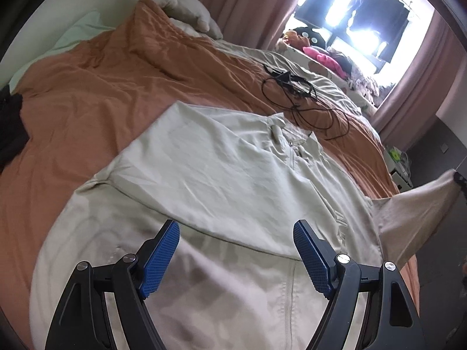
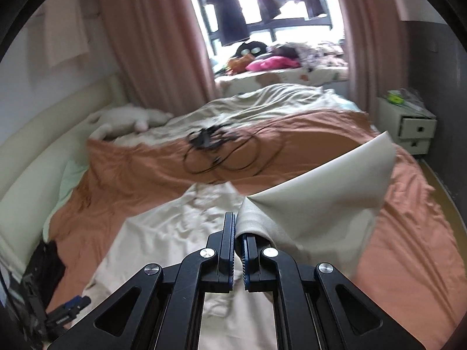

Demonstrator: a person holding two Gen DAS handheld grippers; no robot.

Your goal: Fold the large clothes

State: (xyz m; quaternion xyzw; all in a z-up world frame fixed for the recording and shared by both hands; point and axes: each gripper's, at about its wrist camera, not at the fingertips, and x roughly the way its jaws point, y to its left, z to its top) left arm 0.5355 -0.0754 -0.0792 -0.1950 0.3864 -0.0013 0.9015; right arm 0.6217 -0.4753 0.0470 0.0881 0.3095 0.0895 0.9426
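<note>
A large pale beige jacket point(image 1: 221, 180) with a front zipper lies spread on the orange bedsheet point(image 1: 87, 93). Its left sleeve is folded across the chest. My left gripper point(image 1: 236, 250) is open and empty, hovering just above the jacket's lower body. My right gripper point(image 2: 238, 233) is shut on the cuff of the jacket's right sleeve point(image 2: 321, 192) and holds it lifted above the bed. That raised sleeve also shows in the left wrist view point(image 1: 414, 210), at the right edge. The jacket body point(image 2: 175, 233) lies below the right gripper.
A tangle of black cables point(image 1: 294, 93) lies on the bed beyond the jacket collar. A white plush toy point(image 1: 186, 8) sits by the headboard. A dark garment point(image 1: 11, 128) lies at the bed's left edge. A white drawer unit point(image 2: 408, 128) stands right of the bed.
</note>
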